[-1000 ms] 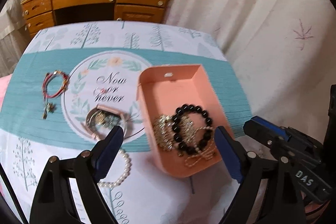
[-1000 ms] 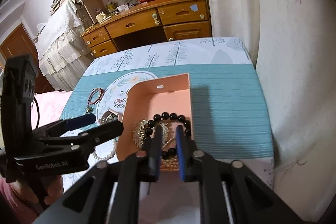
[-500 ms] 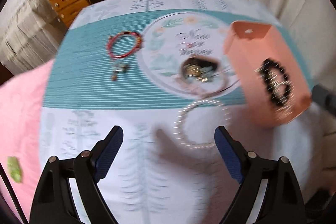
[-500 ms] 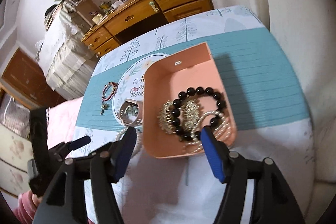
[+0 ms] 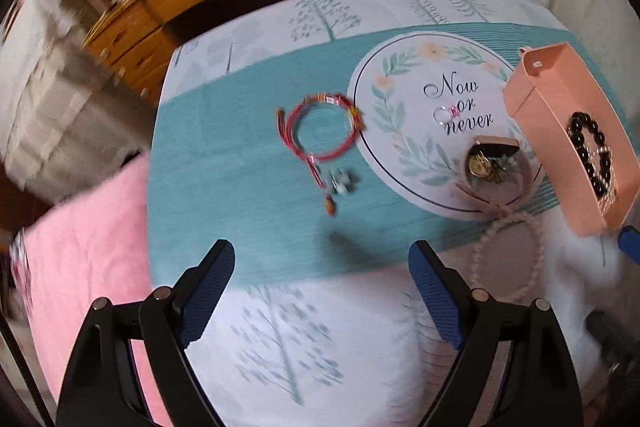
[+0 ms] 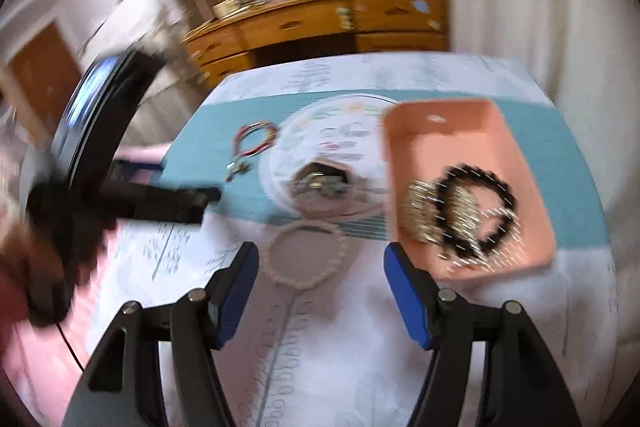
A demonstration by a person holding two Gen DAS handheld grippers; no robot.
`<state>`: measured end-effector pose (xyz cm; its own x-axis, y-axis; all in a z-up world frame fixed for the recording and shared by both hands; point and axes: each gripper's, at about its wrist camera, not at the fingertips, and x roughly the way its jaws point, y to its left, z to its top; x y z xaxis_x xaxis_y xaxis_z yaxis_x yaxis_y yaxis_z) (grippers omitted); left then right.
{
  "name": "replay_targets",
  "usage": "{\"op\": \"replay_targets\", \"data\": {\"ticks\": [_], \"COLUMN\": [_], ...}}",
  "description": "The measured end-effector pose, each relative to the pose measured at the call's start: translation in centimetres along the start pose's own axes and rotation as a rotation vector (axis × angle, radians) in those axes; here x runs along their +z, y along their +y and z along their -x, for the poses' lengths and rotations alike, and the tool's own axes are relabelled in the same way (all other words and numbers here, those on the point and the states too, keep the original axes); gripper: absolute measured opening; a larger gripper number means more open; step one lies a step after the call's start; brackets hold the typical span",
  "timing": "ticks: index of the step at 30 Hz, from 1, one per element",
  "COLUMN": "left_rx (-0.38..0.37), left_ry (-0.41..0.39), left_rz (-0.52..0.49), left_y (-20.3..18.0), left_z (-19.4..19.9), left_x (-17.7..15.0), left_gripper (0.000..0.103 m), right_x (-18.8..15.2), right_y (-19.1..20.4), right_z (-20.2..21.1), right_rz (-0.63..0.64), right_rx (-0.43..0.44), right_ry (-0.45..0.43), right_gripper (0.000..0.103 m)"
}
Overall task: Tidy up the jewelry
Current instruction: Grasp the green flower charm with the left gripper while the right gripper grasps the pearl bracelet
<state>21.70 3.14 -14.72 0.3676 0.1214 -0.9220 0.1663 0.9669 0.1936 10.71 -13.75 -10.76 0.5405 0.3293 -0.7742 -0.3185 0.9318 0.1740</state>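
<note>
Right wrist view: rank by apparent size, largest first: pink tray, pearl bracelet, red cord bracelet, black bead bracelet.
1. pink tray
2. pearl bracelet and black bead bracelet: look alike, unranked
3. red cord bracelet: smallest, but farthest from the camera, so unsure

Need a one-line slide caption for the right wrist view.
Open right gripper above a pearl bracelet on the tablecloth, beside a pink tray holding a black bead bracelet.

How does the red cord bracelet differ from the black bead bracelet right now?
The red cord bracelet lies loose on the teal tablecloth; the black bead bracelet sits inside the pink tray. The red one is thin cord with a dangling charm; the black one is chunky round beads, lying on other jewelry. Both form rings, untouched by either tool.
</note>
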Motion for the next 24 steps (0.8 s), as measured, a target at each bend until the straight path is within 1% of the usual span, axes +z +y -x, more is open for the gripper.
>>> {"op": "replay_targets", "data": {"ticks": [2,5,9,10,11,13,14,15,16,17,19,20,22,24], "left_rx": [0.003,-0.006,-0.034,-0.041,-0.045,-0.044,-0.047,-0.055,-0.066,-0.081,-0.111,-0.127,-0.144,-0.158], "left_ry": [-0.041,-0.073,-0.115,-0.129,-0.147,-0.168,-0.171,-0.171,-0.17,-0.166,-0.153,-0.171,-0.171,-0.178], "left_rz": [-0.095,-0.206,-0.322,-0.343,-0.363,-0.394,-0.406,-0.416,-0.422,-0.428,-0.434,-0.428,-0.426,-0.419], "left_y": [0.3,0.2,-0.2,-0.2,-0.3,-0.4,-0.4,-0.4,-0.5,-0.5,-0.7,-0.7,-0.9,-0.9], "left_z": [-0.2,-0.9,-1.9,-2.1,-2.3,-2.9,-3.3,-3.7,-4.1,-4.4,-5.1,-5.1,-5.3,-5.3], "left_x": [0.5,1.0,1.0,1.0,0.9,0.8,0.8,0.9,0.9,0.9,1.0,1.1,1.1,1.2], "left_gripper": [0.087,0.087,0.087,0.087,0.087,0.086,0.081,0.077,0.069,0.06,0.052,0.048,0.046,0.043], "right_x": [-0.3,-0.8,-1.5,-1.5,-1.7,-1.7,-1.7,-1.7,-1.7,-1.7,-1.6,-1.7,-1.7,-1.8], "right_y": [1.6,3.4,4.8,5.1,5.3,5.6,5.7,5.8,5.9,6.0,6.3,6.4,6.6,6.8], "right_z": [-0.7,-2.1,-4.4,-4.9,-5.4,-6.4,-6.9,-7.3,-7.6,-7.9,-8.3,-8.4,-8.9,-9.0], "right_rz": [0.067,0.141,0.198,0.204,0.204,0.192,0.183,0.174,0.165,0.153,0.137,0.128,0.118,0.124], "right_rx": [-0.002,-0.03,-0.07,-0.082,-0.098,-0.113,-0.117,-0.12,-0.119,-0.122,-0.136,-0.141,-0.143,-0.156], "right_ry": [0.005,0.017,0.043,0.048,0.052,0.069,0.081,0.088,0.095,0.099,0.107,0.112,0.126,0.121], "right_gripper": [0.065,0.065,0.064,0.059,0.051,0.043,0.039,0.038,0.035,0.03,0.024,0.021,0.02,0.017]}}
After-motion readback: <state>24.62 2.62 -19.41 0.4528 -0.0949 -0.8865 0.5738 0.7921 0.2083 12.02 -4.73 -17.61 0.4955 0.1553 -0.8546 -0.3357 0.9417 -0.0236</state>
